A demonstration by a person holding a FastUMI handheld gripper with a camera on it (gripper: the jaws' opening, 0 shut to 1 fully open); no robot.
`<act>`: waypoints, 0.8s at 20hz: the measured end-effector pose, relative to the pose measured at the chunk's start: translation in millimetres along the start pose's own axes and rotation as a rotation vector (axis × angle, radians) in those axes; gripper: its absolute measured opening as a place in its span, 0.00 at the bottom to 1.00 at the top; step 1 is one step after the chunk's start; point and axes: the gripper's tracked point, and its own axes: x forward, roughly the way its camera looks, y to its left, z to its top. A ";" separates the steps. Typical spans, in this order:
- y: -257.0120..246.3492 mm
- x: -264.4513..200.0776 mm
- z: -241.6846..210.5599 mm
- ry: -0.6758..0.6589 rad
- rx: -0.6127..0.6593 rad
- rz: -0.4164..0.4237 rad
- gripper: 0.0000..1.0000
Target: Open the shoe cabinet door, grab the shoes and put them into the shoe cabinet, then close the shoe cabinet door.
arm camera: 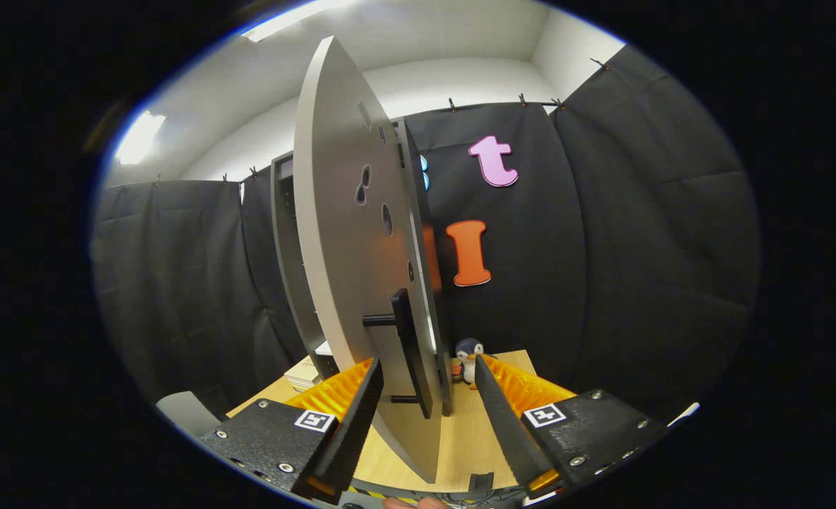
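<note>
Grey laminated board is what the claw (pixel 428 396) is dealing with here: its fingers stand spread apart, either side of the shoe cabinet door's (pixel 347 247) near edge, not pressing on it as far as I can tell. That door is swung wide open and seen edge-on, with its black bar handle (pixel 407 346) sitting just ahead, between the fingers. My guess is it's stiff, flat and smooth, so pinching the bare face would slip; the handle is the spot to hook or squeeze, and it should swing easily on its hinges. Left of the door, farther back, is the open shoe cabinet (pixel 287 254). A little penguin toy (pixel 469 359) stands on the wooden tabletop (pixel 460 438) to the right.
</note>
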 end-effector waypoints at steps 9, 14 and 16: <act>44.4 7.0 -4.5 0.024 -0.032 -0.029 0.80; 91.3 15.8 -9.7 0.041 -0.042 -0.060 0.80; 110.1 22.1 -12.6 0.048 -0.039 -0.066 0.80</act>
